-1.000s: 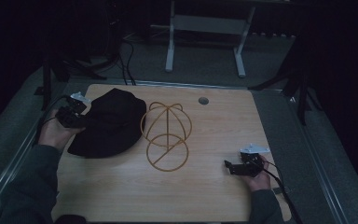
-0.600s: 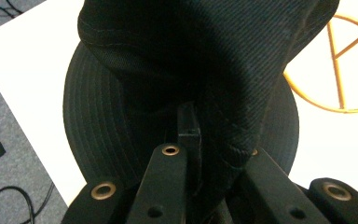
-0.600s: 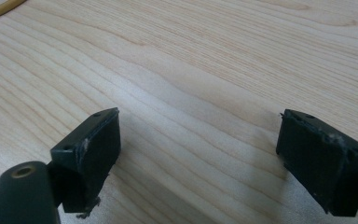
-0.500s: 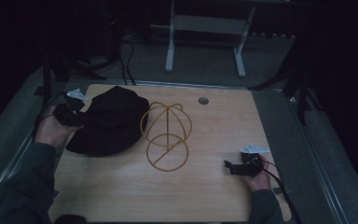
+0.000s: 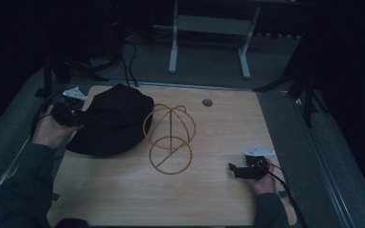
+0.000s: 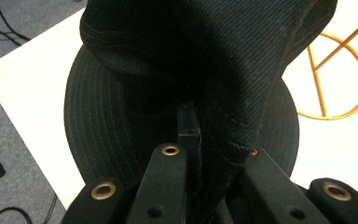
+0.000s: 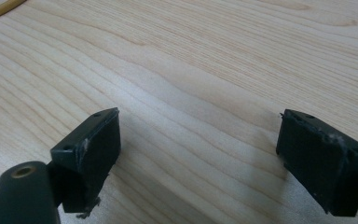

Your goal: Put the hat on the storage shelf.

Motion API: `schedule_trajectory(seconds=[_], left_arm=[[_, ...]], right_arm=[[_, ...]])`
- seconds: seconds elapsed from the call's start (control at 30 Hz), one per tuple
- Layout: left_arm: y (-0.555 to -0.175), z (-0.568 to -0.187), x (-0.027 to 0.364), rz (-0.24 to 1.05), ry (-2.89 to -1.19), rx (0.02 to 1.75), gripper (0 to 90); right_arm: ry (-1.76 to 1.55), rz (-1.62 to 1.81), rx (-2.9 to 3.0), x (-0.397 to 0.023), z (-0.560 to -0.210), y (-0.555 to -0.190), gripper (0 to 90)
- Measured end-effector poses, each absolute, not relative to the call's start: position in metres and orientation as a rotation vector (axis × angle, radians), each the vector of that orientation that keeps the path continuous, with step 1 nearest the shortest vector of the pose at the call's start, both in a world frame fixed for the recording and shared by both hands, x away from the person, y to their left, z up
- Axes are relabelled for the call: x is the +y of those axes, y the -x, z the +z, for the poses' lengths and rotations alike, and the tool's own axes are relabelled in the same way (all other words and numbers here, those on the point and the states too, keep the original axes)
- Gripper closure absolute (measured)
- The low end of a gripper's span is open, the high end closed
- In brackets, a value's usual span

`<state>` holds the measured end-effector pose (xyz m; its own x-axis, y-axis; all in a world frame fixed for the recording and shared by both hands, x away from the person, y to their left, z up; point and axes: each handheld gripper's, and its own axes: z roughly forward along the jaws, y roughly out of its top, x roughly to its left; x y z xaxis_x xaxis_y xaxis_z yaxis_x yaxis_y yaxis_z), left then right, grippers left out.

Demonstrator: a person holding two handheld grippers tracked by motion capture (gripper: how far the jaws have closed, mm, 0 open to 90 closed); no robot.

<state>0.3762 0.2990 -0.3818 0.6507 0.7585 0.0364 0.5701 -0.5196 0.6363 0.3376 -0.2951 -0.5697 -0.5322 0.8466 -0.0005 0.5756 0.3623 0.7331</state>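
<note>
A black bucket hat (image 5: 109, 123) hangs partly lifted over the table's left side, its crown raised toward the back. My left gripper (image 5: 73, 116) is shut on the hat's fabric (image 6: 223, 126) near the brim, and the cloth bunches between the jaws in the left gripper view. A gold wire hat stand (image 5: 170, 137) sits at the table's middle, just right of the hat; its ring (image 6: 340, 79) shows behind the hat. My right gripper (image 5: 235, 170) rests low at the front right, open, with bare wood between its pads (image 7: 93, 149).
The wooden table (image 5: 218, 199) has a round grommet (image 5: 207, 102) near its back edge. Cables and a white desk frame (image 5: 209, 38) stand on the dark floor behind. A metal rail runs along the table's right side.
My left gripper has pulled the hat's left edge up and toward the back left; the hat's crown now stands taller. The right gripper has stayed in place.
</note>
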Motion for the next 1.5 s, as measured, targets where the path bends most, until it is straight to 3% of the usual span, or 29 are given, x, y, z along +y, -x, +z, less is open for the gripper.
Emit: schedule_trajectory(seconds=[1.5], left_arm=[[-0.373, -0.355, 0.307, 0.425, -2.168, 0.979, 87.9]], right_arm=[[-1.243, 0.983, 2.249, -0.295, -0.570, -0.338, 13.5]])
